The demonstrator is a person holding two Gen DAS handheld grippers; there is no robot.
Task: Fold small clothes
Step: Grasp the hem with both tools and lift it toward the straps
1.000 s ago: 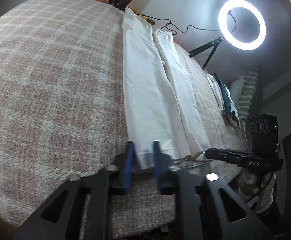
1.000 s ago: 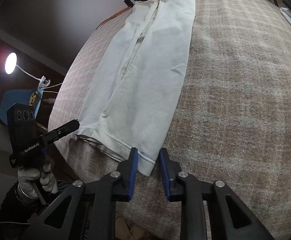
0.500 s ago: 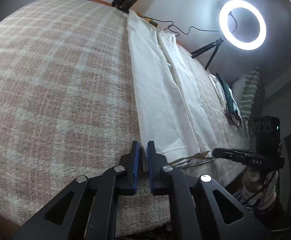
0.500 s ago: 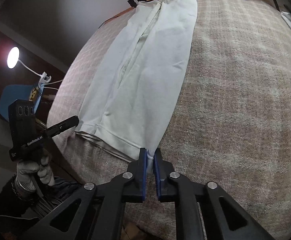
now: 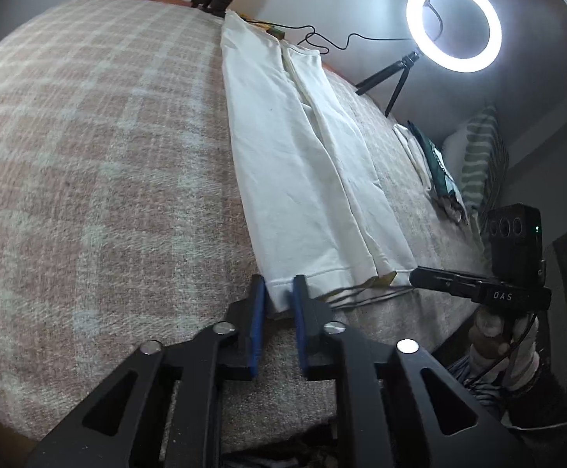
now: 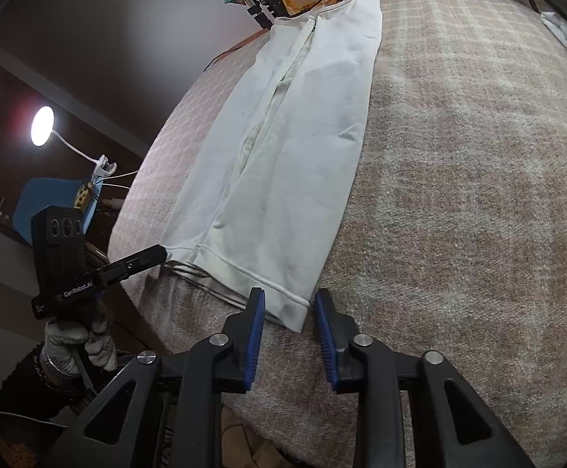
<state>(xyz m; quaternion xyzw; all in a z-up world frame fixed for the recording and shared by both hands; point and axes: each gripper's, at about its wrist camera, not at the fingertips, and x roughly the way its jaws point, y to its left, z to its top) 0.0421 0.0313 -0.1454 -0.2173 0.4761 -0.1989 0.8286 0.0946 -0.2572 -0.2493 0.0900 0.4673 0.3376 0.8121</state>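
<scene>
A white garment (image 5: 302,171), folded lengthwise into a long strip, lies flat on the pink plaid blanket (image 5: 108,156) and runs away from me to the far edge. It also shows in the right wrist view (image 6: 283,163). My left gripper (image 5: 277,292) is open, its blue pads either side of the near left hem corner. My right gripper (image 6: 289,308) is open, its pads either side of the near right hem corner. Each gripper shows in the other's view, at the opposite corner of the hem.
A lit ring light (image 5: 454,23) on a small tripod stands at the back right. Folded clothes (image 5: 427,163) and a striped pillow (image 5: 482,160) lie at the right. A desk lamp (image 6: 43,124) and blue chair (image 6: 49,202) stand beyond the left bed edge. Tripod legs (image 6: 260,4) stand at the far end.
Both grippers were shut on the near hem corners half a second ago and have opened, letting go of the garment. It lies flat as before.
</scene>
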